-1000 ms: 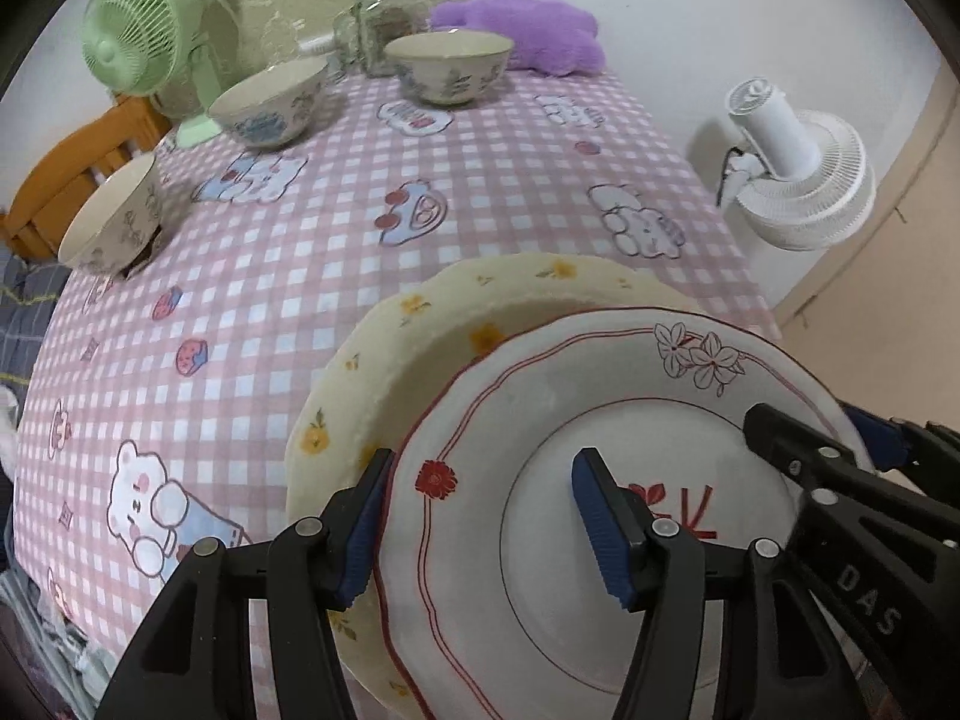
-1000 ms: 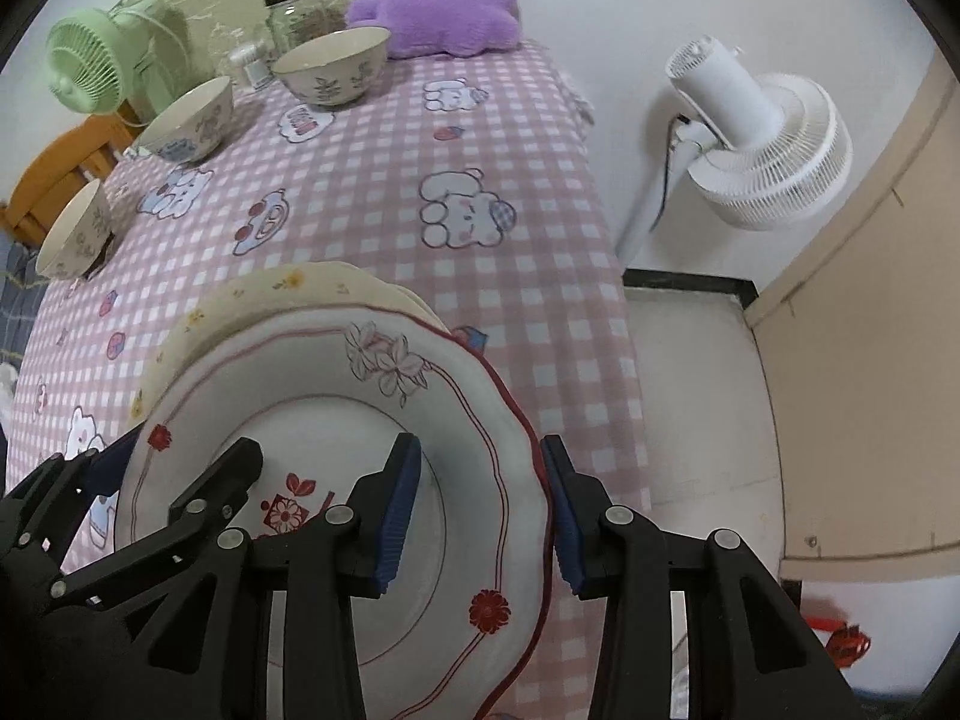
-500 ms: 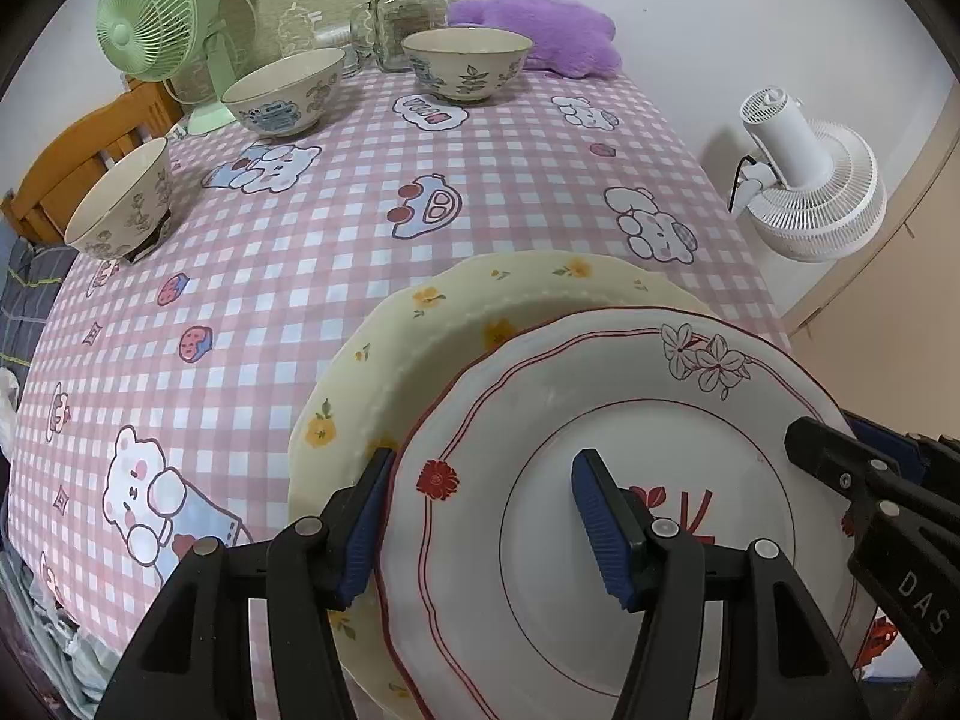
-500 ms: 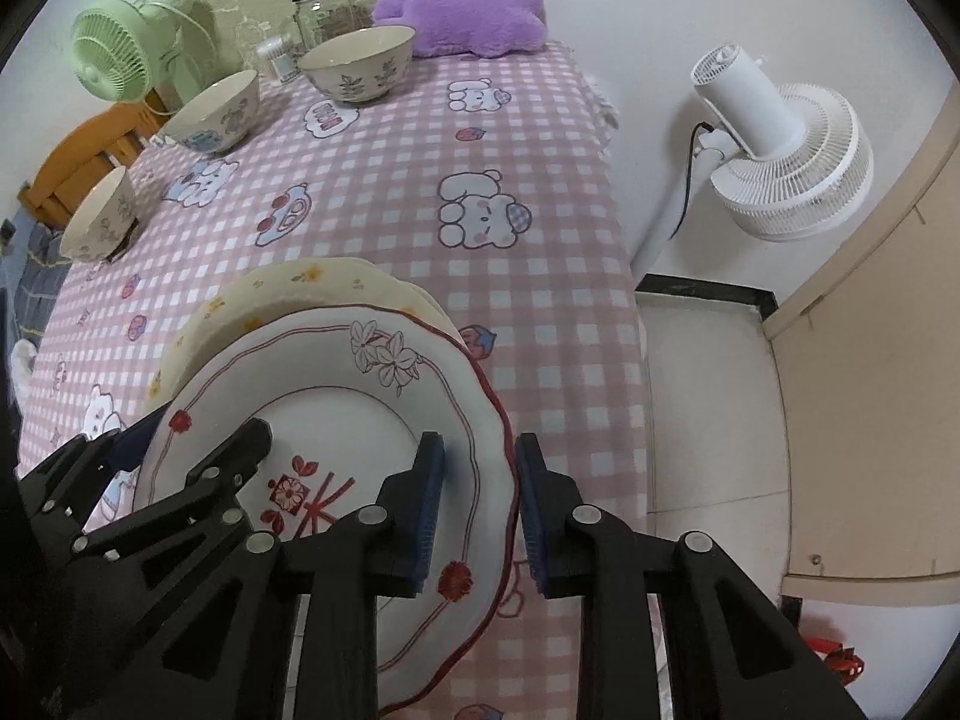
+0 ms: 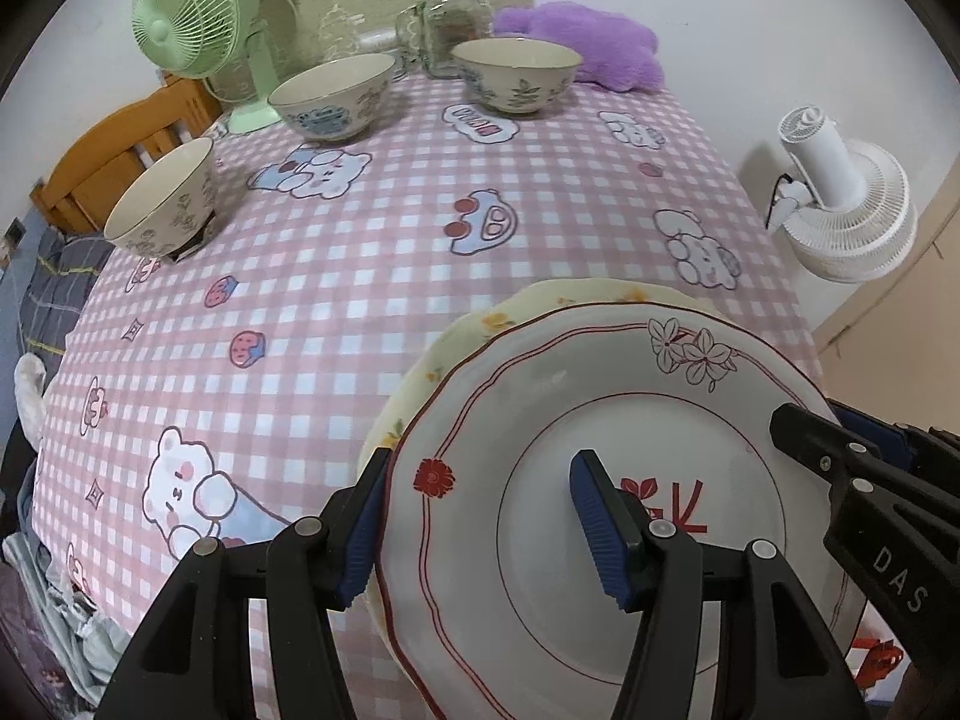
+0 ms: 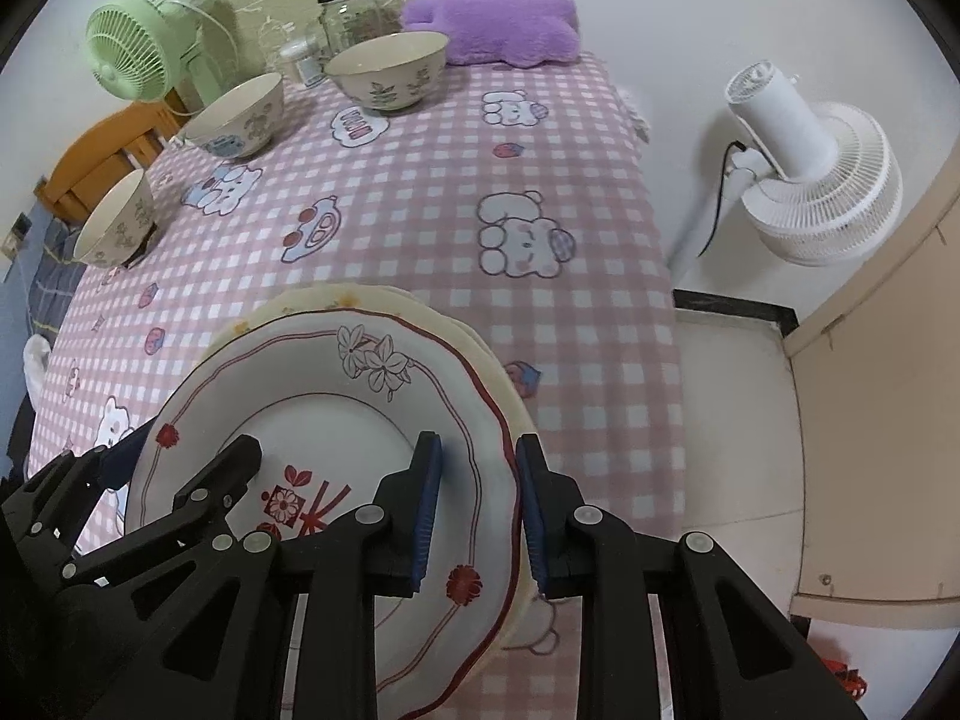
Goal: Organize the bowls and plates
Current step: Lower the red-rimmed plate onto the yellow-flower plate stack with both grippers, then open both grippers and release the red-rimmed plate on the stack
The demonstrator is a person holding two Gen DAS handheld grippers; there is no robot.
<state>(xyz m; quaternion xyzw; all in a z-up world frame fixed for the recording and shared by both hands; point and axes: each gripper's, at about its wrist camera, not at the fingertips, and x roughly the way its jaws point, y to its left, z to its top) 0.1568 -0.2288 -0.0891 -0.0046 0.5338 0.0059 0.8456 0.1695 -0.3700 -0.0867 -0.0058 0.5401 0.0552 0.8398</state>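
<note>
Two plates sit stacked at the near edge of the table (image 5: 420,252): a white plate (image 5: 600,420) with a red rim line, outlined flowers and a red motif in its well, on top of a yellow plate (image 5: 414,384) with small orange flowers. The yellow one shows only as a crescent along the far and left side of the white one.

The right gripper (image 6: 477,516) has its blue pads narrow, one on the white plate's face and one outside the edge, pinching the right rim of the white plate. The left gripper (image 5: 480,522) straddles the left rim at a middling width: its left finger (image 5: 360,528) lies outside the rim, its right finger (image 5: 600,522) over the well, and I cannot tell whether either pad presses the plate.

Three bowls stand well apart from the plates. The left bowl (image 5: 162,204) sits near the table's left edge on something dark; the middle bowl (image 5: 330,96) and the far bowl (image 5: 516,75) stand toward the back.

Behind them are a glass jar (image 5: 450,24), a green fan (image 5: 198,18) at the back left, and a purple cushion (image 5: 594,48) at the back right. A white fan (image 5: 840,204) stands on the floor to the right. The checked cloth is pink and white with cartoon bears.
</note>
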